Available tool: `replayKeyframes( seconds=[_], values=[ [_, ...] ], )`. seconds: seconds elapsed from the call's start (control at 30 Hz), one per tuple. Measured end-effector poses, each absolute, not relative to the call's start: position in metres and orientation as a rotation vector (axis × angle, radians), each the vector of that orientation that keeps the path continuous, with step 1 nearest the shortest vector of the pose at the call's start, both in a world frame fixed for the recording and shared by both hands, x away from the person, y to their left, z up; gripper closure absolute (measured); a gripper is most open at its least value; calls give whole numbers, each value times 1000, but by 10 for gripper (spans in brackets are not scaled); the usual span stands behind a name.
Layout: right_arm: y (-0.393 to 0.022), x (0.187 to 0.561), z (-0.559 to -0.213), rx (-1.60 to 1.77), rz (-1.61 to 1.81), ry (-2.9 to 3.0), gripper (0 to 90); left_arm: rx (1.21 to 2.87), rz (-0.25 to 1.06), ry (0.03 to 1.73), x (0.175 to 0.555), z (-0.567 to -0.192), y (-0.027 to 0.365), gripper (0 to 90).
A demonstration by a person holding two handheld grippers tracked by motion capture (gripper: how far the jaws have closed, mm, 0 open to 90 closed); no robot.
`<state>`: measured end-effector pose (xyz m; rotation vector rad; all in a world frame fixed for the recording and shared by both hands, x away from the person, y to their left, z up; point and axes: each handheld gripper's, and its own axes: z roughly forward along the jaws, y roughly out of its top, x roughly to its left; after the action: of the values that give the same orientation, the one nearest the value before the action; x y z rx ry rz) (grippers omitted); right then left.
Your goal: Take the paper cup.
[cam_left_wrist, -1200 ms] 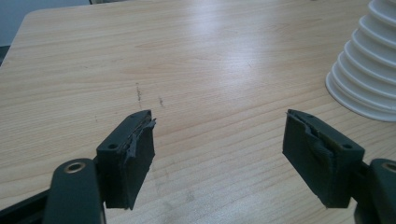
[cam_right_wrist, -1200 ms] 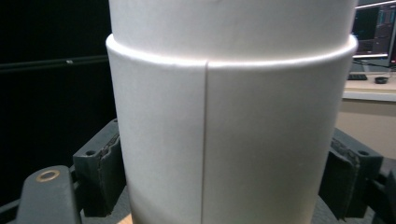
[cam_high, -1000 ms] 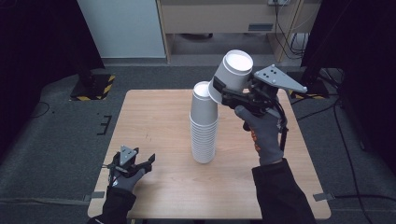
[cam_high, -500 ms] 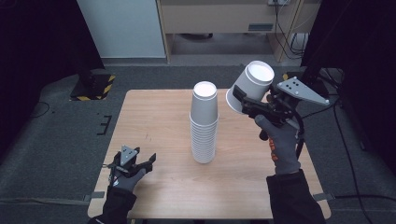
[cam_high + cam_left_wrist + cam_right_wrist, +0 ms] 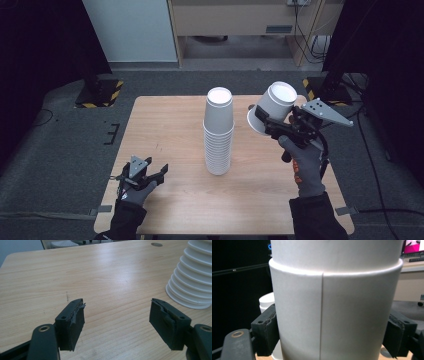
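High view: our right gripper (image 5: 265,123) pinches a cup (image 5: 271,107) beside the stack (image 5: 218,132); left gripper (image 5: 150,173) spread.

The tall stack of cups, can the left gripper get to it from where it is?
Probably yes: the left gripper is open, and bare table lies between it and the cup stack.

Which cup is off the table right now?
The single cup clamped in the right gripper, held tilted in the air to the right of the stack. Every other cup is nested upside down in that stack standing on the table.
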<state>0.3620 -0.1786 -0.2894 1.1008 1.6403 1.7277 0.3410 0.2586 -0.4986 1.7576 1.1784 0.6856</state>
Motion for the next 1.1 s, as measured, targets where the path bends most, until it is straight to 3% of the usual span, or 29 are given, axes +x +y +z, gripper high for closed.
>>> replayKeyframes(
  seconds=[1.1],
  values=[
    [-209, 346, -373, 1312, 1786, 1658, 167, 1771, 680, 1123, 336, -496, 246, 256]
  ],
)
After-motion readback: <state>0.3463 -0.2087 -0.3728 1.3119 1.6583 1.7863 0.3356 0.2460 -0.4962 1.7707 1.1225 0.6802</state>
